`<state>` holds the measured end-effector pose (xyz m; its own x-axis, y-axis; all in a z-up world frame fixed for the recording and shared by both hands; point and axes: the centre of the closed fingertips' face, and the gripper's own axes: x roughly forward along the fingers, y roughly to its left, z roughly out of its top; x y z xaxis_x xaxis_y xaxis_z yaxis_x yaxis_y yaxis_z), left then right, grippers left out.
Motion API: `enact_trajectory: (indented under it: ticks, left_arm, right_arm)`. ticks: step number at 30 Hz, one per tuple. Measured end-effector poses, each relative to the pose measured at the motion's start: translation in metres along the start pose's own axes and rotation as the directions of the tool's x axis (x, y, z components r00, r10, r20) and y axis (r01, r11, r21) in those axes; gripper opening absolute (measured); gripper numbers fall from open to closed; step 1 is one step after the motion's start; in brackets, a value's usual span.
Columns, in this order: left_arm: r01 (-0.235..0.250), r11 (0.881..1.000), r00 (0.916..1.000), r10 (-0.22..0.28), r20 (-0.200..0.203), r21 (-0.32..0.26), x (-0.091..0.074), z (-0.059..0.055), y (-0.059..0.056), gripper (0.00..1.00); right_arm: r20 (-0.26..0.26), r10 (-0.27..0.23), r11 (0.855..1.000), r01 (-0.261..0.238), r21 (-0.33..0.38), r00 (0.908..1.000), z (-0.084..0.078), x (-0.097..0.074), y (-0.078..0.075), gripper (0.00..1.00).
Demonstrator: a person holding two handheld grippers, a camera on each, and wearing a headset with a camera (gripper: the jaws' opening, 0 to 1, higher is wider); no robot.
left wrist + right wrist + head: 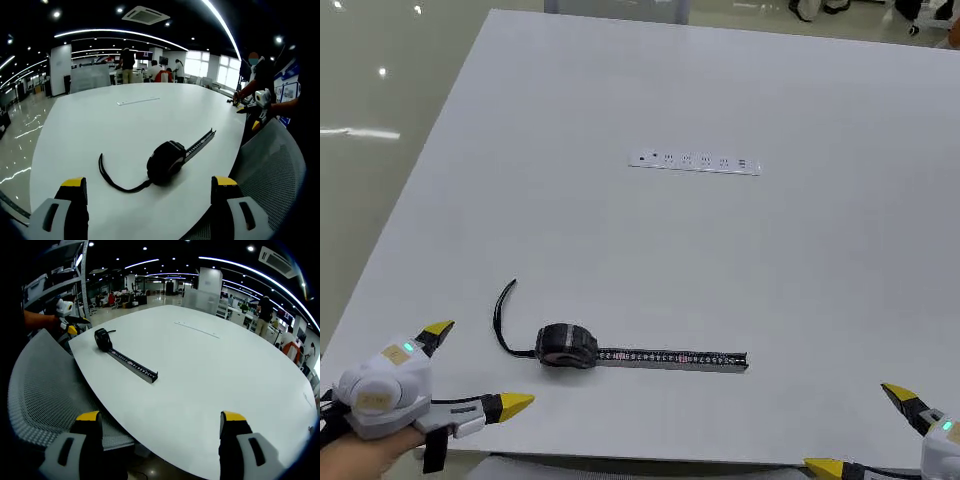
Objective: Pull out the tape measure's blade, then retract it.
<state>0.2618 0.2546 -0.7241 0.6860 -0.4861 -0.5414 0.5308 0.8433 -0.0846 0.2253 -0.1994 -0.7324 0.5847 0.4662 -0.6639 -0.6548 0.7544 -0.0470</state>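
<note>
A black tape measure (567,346) lies near the table's front edge, its dark blade (672,358) drawn out to the right and its wrist strap (504,318) curling off to the left. The left gripper view has the case (166,161) just ahead with the blade (200,143) running away to the right. My left gripper (480,368) is open at the front left, a short way from the case, holding nothing. My right gripper (865,430) is open at the front right, off the blade's tip. The right gripper view shows the tape measure (103,338) and blade (134,367) to its left.
A white power strip (694,162) lies flat in the middle of the white table (770,260). A grey mesh chair back (45,395) sits below the table's front edge. People stand at desks far behind (128,64).
</note>
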Motion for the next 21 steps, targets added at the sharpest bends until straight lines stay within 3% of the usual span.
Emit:
enact_trajectory:
  ticks: [6, 15, 17, 19, 21]
  left_arm:
    - [0.01, 1.0, 0.9999, -0.009, -0.004, 0.014, 0.002, 0.004, -0.001, 1.0]
    - [0.01, 1.0, 1.0, -0.01, -0.001, 0.01, 0.007, 0.011, -0.006, 1.0]
    - [-0.042, 0.999, 0.9991, 0.043, 0.005, -0.02, 0.01, 0.012, -0.002, 1.0]
    - [-0.058, 0.997, 0.9983, 0.058, -0.007, -0.052, 0.014, 0.01, -0.004, 1.0]
    - [-0.097, 0.993, 0.9952, 0.098, 0.006, -0.073, 0.017, 0.012, -0.003, 1.0]
  right_arm:
    - [-0.014, -0.02, 1.0, 0.02, -0.007, 0.9997, -0.003, -0.002, -0.003, 1.0]
    - [-0.021, -0.006, 0.999, 0.005, -0.036, 0.9998, 0.004, -0.002, -0.003, 1.0]
    - [-0.027, 0.002, 0.999, -0.004, -0.05, 0.9996, 0.006, -0.001, -0.003, 1.0]
    - [-0.029, 0.009, 0.998, -0.011, -0.069, 0.9995, 0.011, 0.0, -0.003, 1.0]
    - [-0.038, 0.02, 0.996, -0.024, -0.089, 0.9991, 0.013, 0.002, -0.002, 1.0]
